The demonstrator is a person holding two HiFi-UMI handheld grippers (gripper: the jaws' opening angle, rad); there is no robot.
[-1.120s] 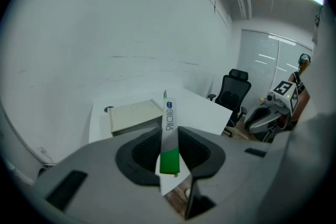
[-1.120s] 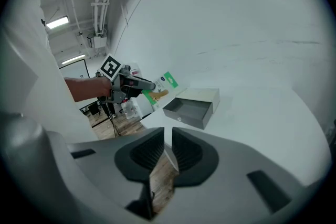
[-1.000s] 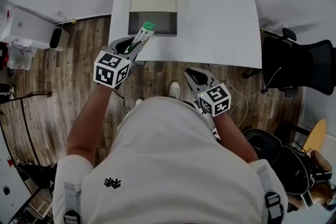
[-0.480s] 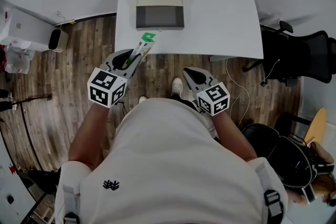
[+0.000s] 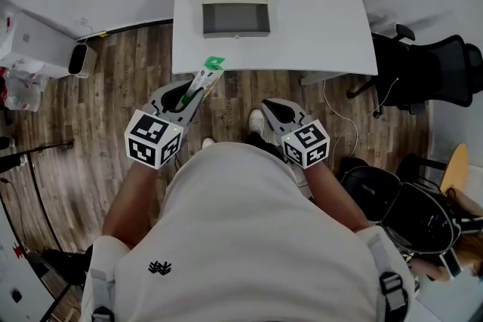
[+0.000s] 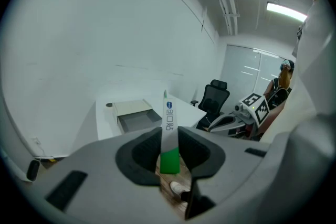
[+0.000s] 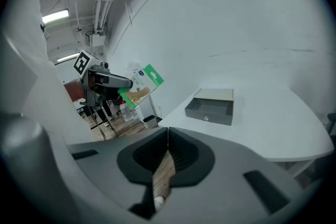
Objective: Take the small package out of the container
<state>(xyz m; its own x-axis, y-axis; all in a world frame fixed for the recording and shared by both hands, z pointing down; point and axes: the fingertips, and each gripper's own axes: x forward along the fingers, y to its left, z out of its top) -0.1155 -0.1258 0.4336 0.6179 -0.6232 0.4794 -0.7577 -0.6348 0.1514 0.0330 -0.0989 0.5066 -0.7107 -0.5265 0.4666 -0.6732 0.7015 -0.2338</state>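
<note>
The small package [image 5: 206, 79], a slim white pouch with green ends, sticks up out of my left gripper [image 5: 194, 92], which is shut on its lower part. It hangs over the wooden floor just off the table's front edge. In the left gripper view the package [image 6: 168, 128] stands upright between the pads. The container [image 5: 235, 7], an open grey box with a beige lid part behind it, rests at the back of the white table [image 5: 317, 26]; nothing shows inside it. My right gripper [image 5: 270, 106] is shut and empty, held near the person's body.
A black office chair [image 5: 426, 75] stands right of the table. At the left are a white unit [image 5: 30, 34] and a small bin [image 5: 83, 56]. A dark bag [image 5: 389, 200] lies on the floor at lower right.
The left gripper has drawn back with the package from over the container's front to off the table's front edge. The right gripper has barely moved.
</note>
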